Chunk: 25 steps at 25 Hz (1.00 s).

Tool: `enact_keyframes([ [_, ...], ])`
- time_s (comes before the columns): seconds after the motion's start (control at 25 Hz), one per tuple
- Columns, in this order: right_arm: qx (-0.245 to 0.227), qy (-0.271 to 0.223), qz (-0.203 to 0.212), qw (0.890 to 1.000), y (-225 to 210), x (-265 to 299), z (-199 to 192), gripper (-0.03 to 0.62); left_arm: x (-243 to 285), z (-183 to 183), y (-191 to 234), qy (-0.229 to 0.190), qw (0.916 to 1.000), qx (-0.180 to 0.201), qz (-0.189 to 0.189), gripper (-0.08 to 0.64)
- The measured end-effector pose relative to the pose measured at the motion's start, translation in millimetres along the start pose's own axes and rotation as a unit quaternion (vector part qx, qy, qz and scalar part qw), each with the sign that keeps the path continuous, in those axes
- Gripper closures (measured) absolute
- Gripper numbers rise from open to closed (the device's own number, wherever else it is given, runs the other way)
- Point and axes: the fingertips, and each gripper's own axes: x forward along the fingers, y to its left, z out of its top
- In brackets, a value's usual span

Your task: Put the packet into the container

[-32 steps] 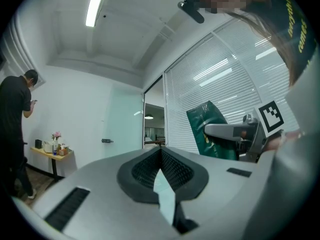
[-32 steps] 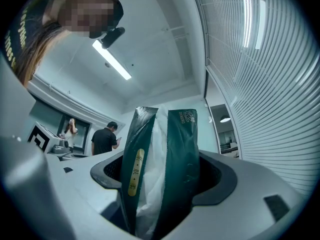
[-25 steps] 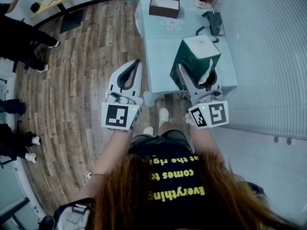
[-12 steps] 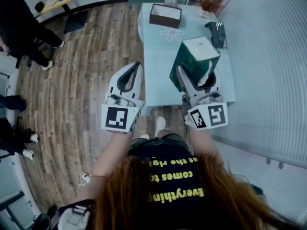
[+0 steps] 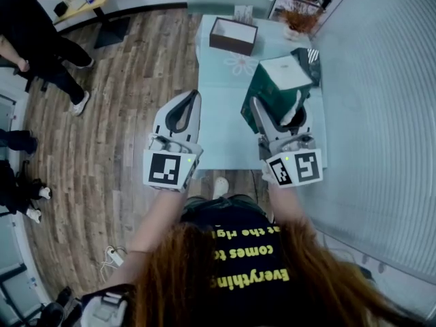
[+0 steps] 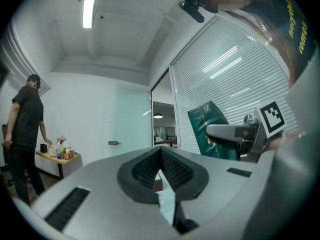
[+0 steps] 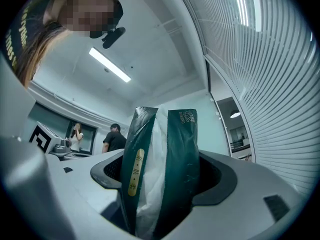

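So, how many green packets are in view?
1. The green packet is held in the right gripper, above the table. The brown box could hide others.

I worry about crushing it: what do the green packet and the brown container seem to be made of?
The packet: soft glossy plastic film, probably; it creases and shines, with white contents showing. The container: looks matte, cardboard or wood; too small to tell.

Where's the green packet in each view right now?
Head view: green packet upper right of centre, held in the right tool.
Left gripper view: right of centre, beside the right tool.
Right gripper view: dead centre, clamped between the jaws.
Shared landmark: the slatted blinds, on each picture's right.
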Motion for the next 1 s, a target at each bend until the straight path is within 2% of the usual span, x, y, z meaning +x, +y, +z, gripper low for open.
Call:
enact_keyframes([
  [0.52,-0.007,0.000,0.000,1.000,-10.3,4.5,0.5,0.213,11.9,-0.5,2.0,-0.006,1.0000,-0.002,0.002,0.558],
  [0.72,-0.007,0.002,-0.001,1.000,-0.1,0.6,1.1,0.213,0.5,1.5,4.4,-0.012,0.9999,0.000,0.002,0.558],
  [1.0,0.005,0.005,0.008,1.000,-7.2,1.1,-11.7,0.213,3.5,-8.6,1.3,0.000,0.9999,0.005,0.011,0.558],
])
